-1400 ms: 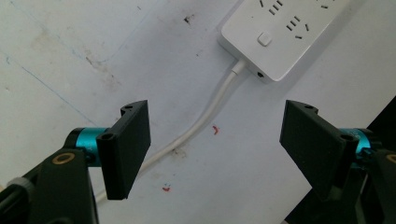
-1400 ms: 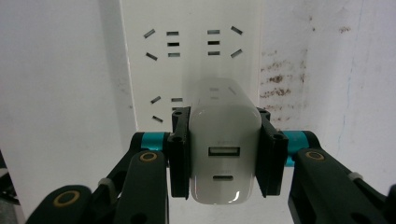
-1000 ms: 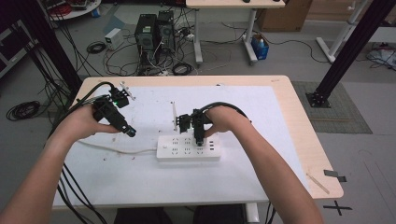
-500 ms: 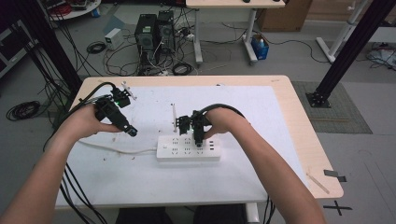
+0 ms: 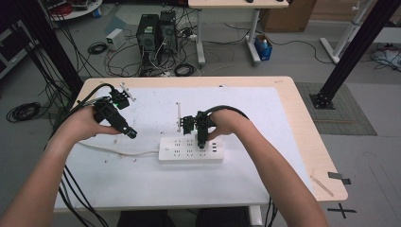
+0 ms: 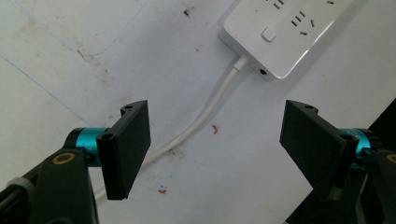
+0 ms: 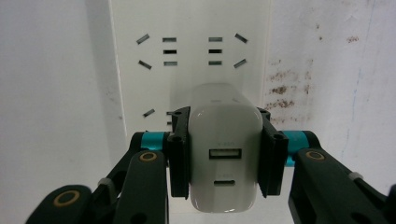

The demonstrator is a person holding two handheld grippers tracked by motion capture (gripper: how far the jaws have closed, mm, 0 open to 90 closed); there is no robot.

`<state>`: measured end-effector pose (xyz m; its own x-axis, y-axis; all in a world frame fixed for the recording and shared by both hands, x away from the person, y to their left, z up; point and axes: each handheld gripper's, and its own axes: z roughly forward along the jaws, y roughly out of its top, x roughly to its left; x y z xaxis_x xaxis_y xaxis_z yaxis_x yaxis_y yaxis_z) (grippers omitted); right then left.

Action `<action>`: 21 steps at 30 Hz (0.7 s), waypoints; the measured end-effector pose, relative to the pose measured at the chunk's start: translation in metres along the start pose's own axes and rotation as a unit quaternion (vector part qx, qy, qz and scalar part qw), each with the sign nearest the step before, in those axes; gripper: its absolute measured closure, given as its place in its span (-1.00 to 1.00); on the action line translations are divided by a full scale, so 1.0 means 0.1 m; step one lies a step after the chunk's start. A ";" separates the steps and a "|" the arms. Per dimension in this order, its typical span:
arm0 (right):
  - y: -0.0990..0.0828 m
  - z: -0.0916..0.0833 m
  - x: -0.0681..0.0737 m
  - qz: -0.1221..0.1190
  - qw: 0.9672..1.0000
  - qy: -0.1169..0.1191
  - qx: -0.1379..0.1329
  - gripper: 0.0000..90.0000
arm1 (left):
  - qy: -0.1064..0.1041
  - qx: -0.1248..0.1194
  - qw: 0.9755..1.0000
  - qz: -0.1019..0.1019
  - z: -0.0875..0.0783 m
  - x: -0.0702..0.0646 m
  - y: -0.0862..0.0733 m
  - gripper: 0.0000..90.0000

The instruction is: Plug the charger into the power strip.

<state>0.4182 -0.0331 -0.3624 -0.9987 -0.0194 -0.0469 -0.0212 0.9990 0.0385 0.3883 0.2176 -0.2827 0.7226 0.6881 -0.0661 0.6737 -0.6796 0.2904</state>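
Note:
A white power strip [image 5: 189,150] lies mid-table with its white cord [image 5: 113,150] running left. My right gripper [image 5: 202,142] points down over the strip's right part, shut on a white USB charger [image 7: 224,163]. In the right gripper view both pads press the charger's sides, its USB ports face the camera, and the strip's sockets [image 7: 189,51] lie just beyond it. My left gripper [image 5: 130,134] hovers left of the strip, open and holding nothing. In the left gripper view [image 6: 217,149] the cord [image 6: 205,116] passes below the jaws and the strip's end [image 6: 289,32] sits at upper right.
A white mat [image 5: 246,179] covers most of the wooden table [image 5: 307,142]. A thin white stick [image 5: 178,116] stands behind the right gripper. Black tape [image 5: 339,177] marks the front right corner. Computer towers [image 5: 156,33] and cables sit on the floor beyond the far edge.

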 end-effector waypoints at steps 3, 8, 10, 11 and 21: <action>-0.02 0.00 -0.03 0.009 1.000 0.011 -0.007 0.24 | -0.003 -0.003 1.000 -0.001 0.00 0.00 0.01 -0.45; -0.08 -0.08 -0.04 0.029 0.999 0.015 -0.022 -0.03 | -0.001 0.000 1.000 0.004 0.02 0.00 0.04 -0.45; -0.11 -0.13 -0.04 0.031 0.999 0.016 -0.032 -0.09 | -0.002 0.000 1.000 0.007 0.02 -0.01 0.06 -0.45; -0.16 -0.22 -0.04 0.043 0.998 0.019 -0.050 -0.12 | -0.002 -0.001 1.000 0.008 0.02 -0.02 0.08 -0.45; -0.58 -0.59 -0.05 0.165 0.981 0.004 -0.105 -0.45 | -0.001 -0.003 1.000 0.009 0.04 -0.05 0.14 -0.54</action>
<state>0.4219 -0.0931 -0.3059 -0.9530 0.3028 0.0112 0.2955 0.9205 0.2556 0.3953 0.2035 -0.2824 0.7350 0.6752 -0.0619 0.6592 -0.6903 0.2981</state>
